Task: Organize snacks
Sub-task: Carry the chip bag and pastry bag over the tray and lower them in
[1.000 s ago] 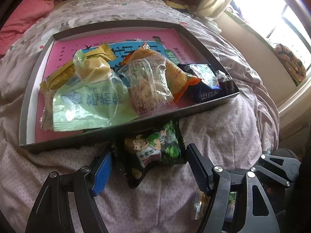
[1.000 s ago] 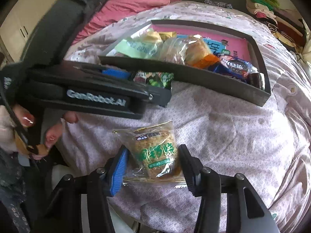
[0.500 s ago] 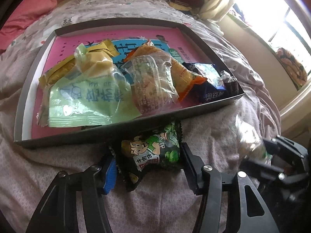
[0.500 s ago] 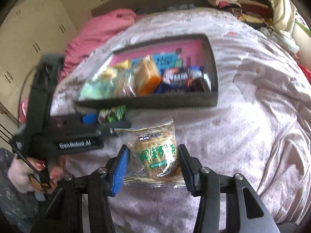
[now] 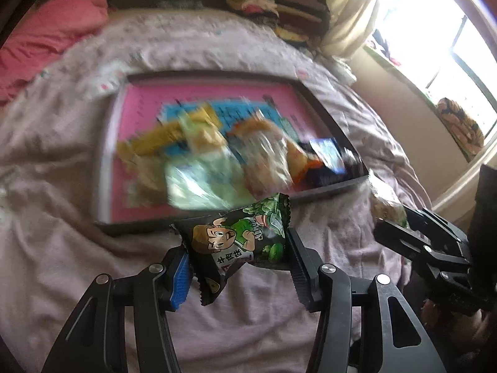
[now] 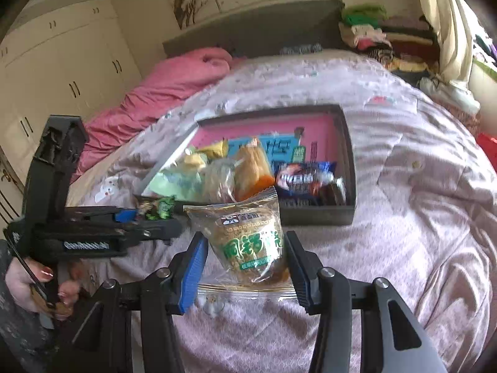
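Green-black snack packet (image 5: 239, 242) clamped in left tool (image 5: 237, 270), above bedspread (image 5: 62, 233).

"牛肉粒" on green cartoon packet (image 5: 239, 239)

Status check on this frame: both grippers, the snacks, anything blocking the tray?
Left gripper shut on green cartoon packet. Right gripper shut on clear cake packet. Both clear of the bedspread. Tray ahead, near side crowded with snacks, far end bare.
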Demonstrator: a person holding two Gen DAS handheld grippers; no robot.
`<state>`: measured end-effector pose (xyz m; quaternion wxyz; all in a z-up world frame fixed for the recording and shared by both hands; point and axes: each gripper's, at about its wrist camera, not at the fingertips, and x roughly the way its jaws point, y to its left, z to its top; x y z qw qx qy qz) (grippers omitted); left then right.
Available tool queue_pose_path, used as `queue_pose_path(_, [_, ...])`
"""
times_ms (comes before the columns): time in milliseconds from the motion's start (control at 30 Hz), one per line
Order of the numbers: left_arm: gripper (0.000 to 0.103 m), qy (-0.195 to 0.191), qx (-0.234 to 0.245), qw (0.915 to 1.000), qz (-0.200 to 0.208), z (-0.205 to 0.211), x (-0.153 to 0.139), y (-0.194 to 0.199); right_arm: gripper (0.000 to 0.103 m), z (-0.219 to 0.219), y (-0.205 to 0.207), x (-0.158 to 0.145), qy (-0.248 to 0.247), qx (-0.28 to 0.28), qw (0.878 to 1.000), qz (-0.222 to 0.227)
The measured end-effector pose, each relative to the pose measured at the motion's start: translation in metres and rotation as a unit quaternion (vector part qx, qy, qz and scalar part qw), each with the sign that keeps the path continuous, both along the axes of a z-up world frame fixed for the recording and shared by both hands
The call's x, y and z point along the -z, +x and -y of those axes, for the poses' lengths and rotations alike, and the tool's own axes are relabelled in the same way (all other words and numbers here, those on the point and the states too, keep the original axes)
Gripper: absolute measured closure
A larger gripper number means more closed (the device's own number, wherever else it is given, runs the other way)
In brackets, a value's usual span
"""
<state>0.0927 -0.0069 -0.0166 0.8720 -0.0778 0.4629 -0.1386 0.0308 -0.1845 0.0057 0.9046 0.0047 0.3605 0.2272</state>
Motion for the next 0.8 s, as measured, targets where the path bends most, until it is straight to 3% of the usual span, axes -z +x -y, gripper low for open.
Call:
queue_pose_path(400, [0.047,0.005,-0.093,0.9947,0.042,-0.066,-0.029,0.008,0.053,0.002,0.001,-0.018,0.008,0.018,0.998,0.063])
queue_pose_path(800, [0.047,0.032,-0.110,0.9925,0.042,-0.072,-0.018,0.026,0.053,0.003,0.017,-0.022,0.025,0.026,0.996,0.081])
